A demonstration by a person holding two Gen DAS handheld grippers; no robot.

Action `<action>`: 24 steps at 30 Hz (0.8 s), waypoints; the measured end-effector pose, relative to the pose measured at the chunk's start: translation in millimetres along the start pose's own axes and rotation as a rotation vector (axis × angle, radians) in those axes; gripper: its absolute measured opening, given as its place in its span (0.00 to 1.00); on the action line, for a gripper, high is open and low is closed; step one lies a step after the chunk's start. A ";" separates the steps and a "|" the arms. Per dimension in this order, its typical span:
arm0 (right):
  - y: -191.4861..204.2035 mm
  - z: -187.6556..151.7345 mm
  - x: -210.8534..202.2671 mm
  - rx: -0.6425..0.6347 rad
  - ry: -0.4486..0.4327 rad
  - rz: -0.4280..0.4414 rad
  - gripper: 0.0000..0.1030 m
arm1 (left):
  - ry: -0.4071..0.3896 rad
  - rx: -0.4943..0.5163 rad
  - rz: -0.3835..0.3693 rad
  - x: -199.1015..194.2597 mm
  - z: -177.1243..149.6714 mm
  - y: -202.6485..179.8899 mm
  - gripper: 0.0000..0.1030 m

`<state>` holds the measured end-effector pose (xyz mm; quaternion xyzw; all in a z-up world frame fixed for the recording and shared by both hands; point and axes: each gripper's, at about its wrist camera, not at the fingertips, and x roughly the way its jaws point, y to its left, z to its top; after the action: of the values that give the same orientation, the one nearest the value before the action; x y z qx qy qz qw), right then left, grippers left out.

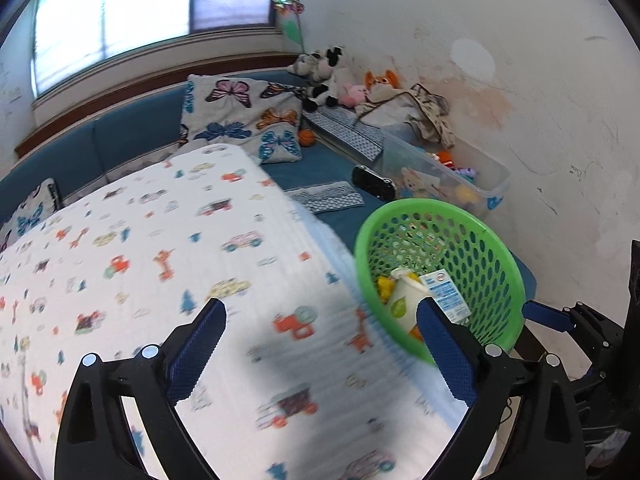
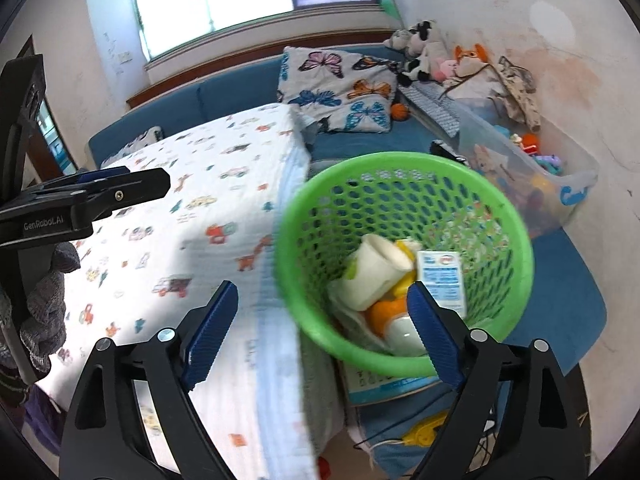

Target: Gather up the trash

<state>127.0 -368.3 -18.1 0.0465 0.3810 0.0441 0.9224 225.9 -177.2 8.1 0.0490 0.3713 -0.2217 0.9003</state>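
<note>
A green mesh basket (image 1: 400, 210) (image 2: 400, 160) stands beside the bed. In it lie a white paper cup (image 1: 404, 300) (image 2: 376, 276), a small blue-and-white carton (image 1: 446, 292) (image 2: 440, 276) and yellow and orange scraps (image 2: 384, 312). My left gripper (image 1: 322, 314) is open over the bed cover, with nothing between its fingers; its right finger overlaps the basket's near rim. My right gripper (image 2: 320, 298) hangs open and empty just in front of the basket. Each gripper shows at the edge of the other's view.
The bed has a white cover (image 1: 160, 240) printed with vehicles. Behind it are a butterfly pillow (image 1: 248, 116), stuffed toys (image 1: 324, 76), a black device (image 1: 372, 180) and a clear bin of toys (image 1: 480, 188) against the wall. A book (image 2: 384, 388) lies under the basket.
</note>
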 end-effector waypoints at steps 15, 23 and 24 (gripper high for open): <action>66.1 -0.4 6.1 -0.020 0.035 0.075 0.89 | -0.079 -0.093 0.151 -74.7 -56.6 78.9 0.93; 87.1 -5.9 -1.1 -0.019 0.011 0.065 0.93 | -0.110 -0.153 0.172 -102.9 -87.6 105.7 0.93; 89.3 -6.6 -2.1 -0.024 0.007 0.058 0.94 | -0.116 -0.155 0.183 -106.8 -91.9 107.7 0.93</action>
<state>116.8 -279.6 -10.5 0.0461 0.3823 0.0758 0.9198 146.6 -18.6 7.4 -0.0001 0.3285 -0.1117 0.9379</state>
